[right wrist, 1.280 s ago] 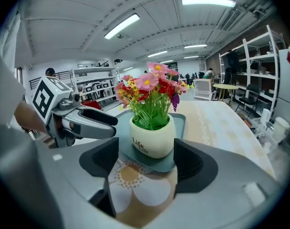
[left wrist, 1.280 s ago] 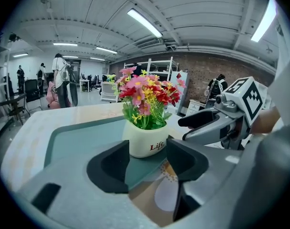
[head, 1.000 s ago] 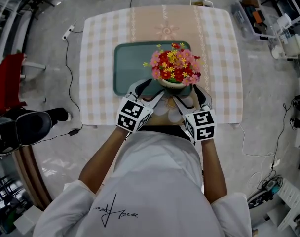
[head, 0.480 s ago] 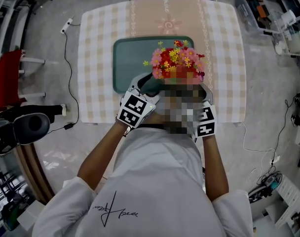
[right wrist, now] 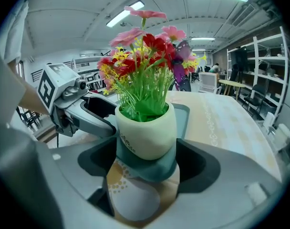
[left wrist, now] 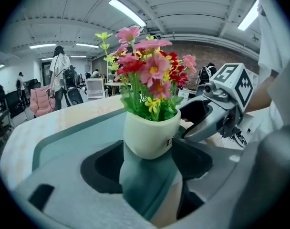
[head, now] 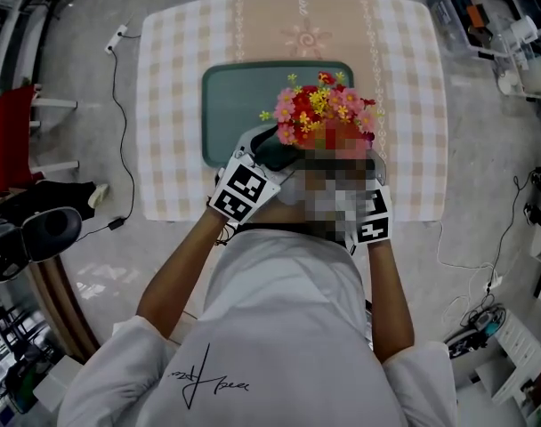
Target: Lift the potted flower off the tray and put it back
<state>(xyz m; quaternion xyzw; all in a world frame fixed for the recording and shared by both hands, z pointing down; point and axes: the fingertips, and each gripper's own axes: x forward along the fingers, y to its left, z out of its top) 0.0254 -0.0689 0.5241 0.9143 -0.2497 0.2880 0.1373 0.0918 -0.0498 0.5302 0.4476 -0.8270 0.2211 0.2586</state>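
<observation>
the jaws of the left tongs [left wrist: 150,163] and right tongs [right wrist: 147,159] have just been opening and stand wider than a second ago. both gape wide, gripping nothing. the potted flower [left wrist: 152,135] stands free between each pair, on the tray [head: 239,105] corner nearest them, upright, long axis vertical, blooms upward.
</observation>
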